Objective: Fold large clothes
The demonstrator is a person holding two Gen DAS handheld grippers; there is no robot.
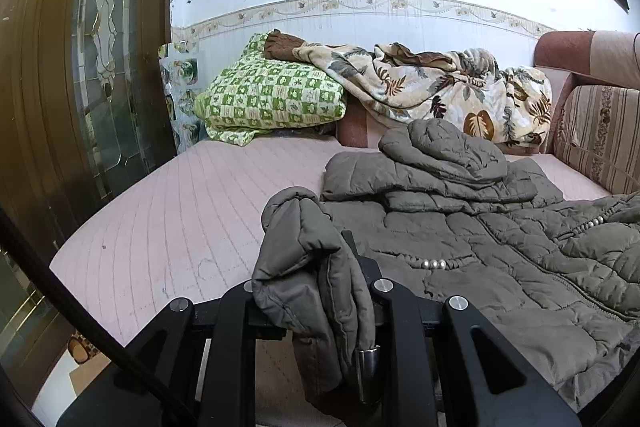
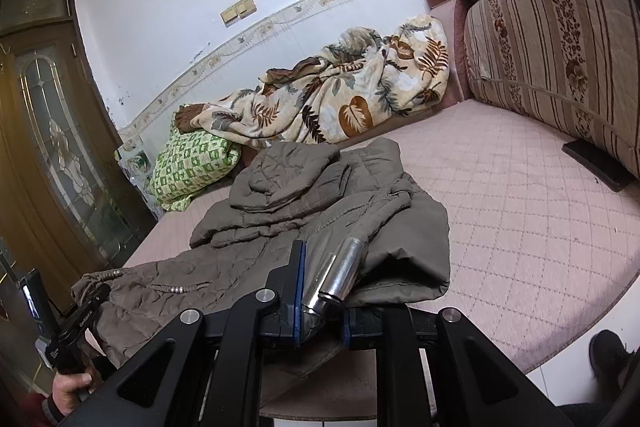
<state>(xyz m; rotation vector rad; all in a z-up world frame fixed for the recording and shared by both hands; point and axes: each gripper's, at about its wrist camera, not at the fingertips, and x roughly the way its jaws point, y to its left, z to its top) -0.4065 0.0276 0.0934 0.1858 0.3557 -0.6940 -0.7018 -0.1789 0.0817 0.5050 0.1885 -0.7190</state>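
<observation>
A grey-olive quilted coat (image 1: pixel 500 259) lies spread on the pink quilted sofa seat (image 1: pixel 180 219), its hood and upper part bunched toward the back. My left gripper (image 1: pixel 320 291) is shut on a lifted corner of the coat's near edge; the fabric drapes over its fingers and hides the left one. In the right wrist view the coat (image 2: pixel 312 187) stretches away, and my right gripper (image 2: pixel 324 303) is shut on the other near corner, between blue pads (image 2: pixel 298 291) beside a shiny metal tube (image 2: pixel 336 275). The left gripper (image 2: pixel 86 307) shows at the lower left, held by a hand (image 2: pixel 68 391).
A leaf-patterned blanket (image 1: pixel 440 87) and a green checked pillow (image 1: pixel 268 95) are heaped against the back wall. A striped back cushion (image 2: pixel 560 59) borders the seat on the right, with a black phone (image 2: pixel 596 163) at its foot. A wooden glazed door (image 1: pixel 80 67) stands on the left.
</observation>
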